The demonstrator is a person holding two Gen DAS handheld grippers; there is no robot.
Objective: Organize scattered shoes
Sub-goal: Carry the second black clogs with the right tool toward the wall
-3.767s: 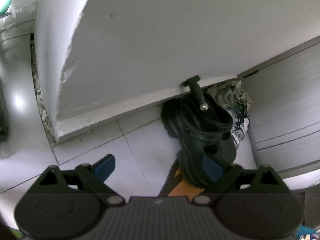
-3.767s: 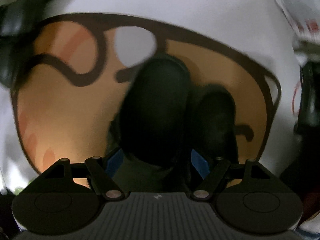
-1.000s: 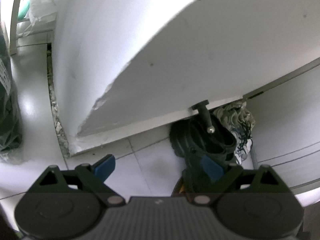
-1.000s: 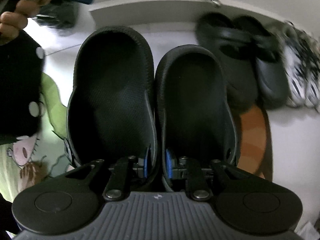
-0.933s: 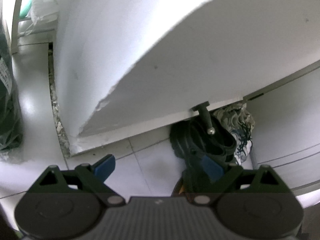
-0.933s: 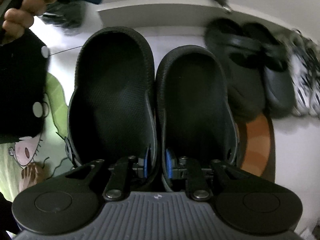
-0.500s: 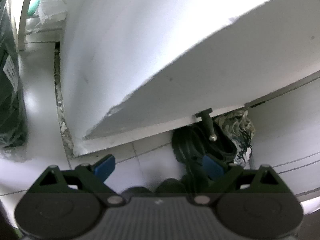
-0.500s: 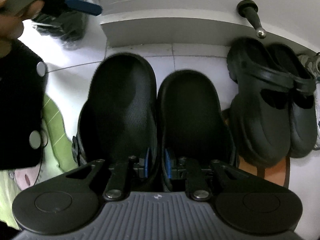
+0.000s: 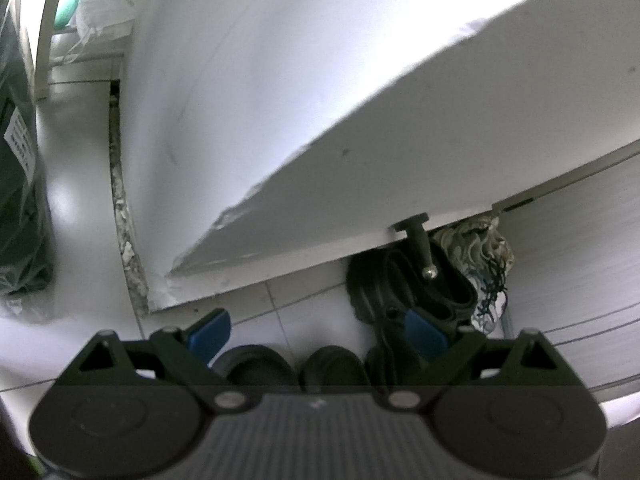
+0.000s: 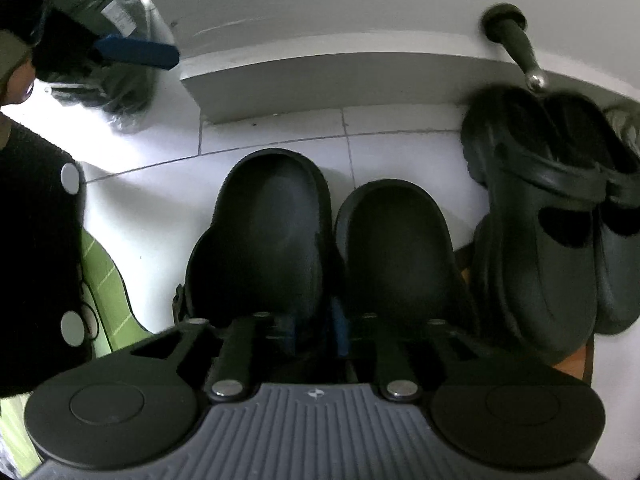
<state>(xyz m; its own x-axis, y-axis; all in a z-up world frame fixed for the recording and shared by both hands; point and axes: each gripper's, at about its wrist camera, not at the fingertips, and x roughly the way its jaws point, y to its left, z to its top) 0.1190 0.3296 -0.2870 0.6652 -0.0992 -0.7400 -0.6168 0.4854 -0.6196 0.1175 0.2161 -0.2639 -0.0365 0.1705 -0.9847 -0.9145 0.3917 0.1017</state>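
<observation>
White tiled floor (image 10: 272, 128). 2 black slippers (image 10: 320, 248) side by side on it, toes toward wall. Black clogs (image 10: 552, 240) just right. Green-patterned mat (image 10: 108, 280) at left; bagged dark bundle (image 10: 116, 60) beyond.

Black slipper pair (image 10: 320, 240) side by side, touching, soles down on floor tiles; black clog pair (image 10: 552, 216) just right; patterned sneaker (image 9: 486, 264) beyond.

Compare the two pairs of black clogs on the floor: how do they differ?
The near clogs show smooth closed toes, while the far clogs have a strap and an opening across the top. The near clogs sit between the right gripper's opening jaws; the far clogs lie free under the doorstop. Both pairs are black and set side by side.
</observation>
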